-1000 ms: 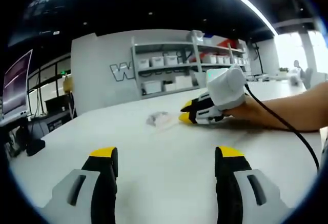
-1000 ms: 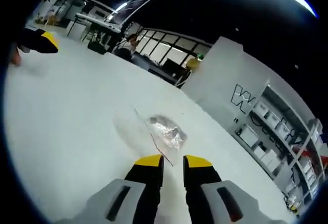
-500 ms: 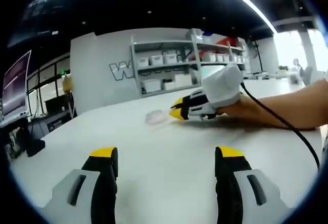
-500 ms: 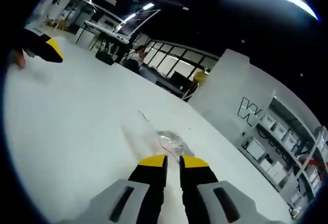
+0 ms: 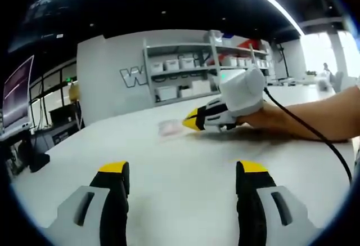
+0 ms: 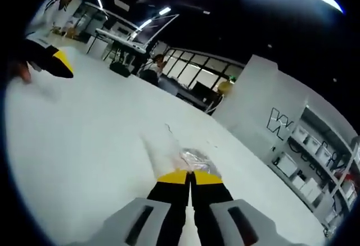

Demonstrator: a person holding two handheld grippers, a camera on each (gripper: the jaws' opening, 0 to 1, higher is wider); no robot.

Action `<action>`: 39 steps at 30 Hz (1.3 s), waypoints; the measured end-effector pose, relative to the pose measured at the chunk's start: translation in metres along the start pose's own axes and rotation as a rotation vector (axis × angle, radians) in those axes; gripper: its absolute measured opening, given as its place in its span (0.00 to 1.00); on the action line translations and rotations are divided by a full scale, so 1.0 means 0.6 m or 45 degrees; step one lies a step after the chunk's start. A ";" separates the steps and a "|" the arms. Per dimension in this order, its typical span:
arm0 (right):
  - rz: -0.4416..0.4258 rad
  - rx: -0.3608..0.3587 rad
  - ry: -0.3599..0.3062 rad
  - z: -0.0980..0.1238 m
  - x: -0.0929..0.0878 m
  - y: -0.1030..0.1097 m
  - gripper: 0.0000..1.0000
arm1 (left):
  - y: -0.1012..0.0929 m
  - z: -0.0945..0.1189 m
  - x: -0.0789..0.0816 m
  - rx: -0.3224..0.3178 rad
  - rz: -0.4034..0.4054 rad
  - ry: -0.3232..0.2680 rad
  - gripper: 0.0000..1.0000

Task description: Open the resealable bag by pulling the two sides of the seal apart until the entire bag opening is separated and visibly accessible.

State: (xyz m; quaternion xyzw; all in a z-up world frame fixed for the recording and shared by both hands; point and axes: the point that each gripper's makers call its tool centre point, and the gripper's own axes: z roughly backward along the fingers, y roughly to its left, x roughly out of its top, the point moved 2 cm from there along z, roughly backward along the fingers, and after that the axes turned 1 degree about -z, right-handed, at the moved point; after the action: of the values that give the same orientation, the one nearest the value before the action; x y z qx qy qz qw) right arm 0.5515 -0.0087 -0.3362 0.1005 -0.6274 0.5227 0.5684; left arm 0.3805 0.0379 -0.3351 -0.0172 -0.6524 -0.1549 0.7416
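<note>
Left gripper view: since the earlier frame, right gripper [image 5: 190, 123] advances to the resealable bag [image 5: 169, 128] on the white table [image 5: 185, 184]; left gripper [image 5: 183, 170] hangs wide open, empty. Right gripper view: jaws narrow until nearly together at the bag's near edge; grasp apparently beginning, seal unopened.

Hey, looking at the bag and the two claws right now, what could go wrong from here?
1. The right claw looks closed at the near edge of the bag. It may have pinched both sides of the seal together, so pulling would drag the bag instead of opening it.
2. The left claw is open and apart from the bag, so nothing holds the other side. On the smooth table the bag would likely slide.
</note>
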 end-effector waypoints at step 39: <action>-0.516 -0.146 -0.084 0.015 0.035 -0.052 0.00 | 0.009 0.002 -0.001 0.038 0.009 0.002 0.75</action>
State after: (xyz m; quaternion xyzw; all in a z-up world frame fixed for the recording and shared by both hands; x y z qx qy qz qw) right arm 0.5612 -0.0194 -0.3005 0.2092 -0.6413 0.3574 0.6459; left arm 0.3808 0.0436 -0.3345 -0.0085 -0.6539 -0.1425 0.7430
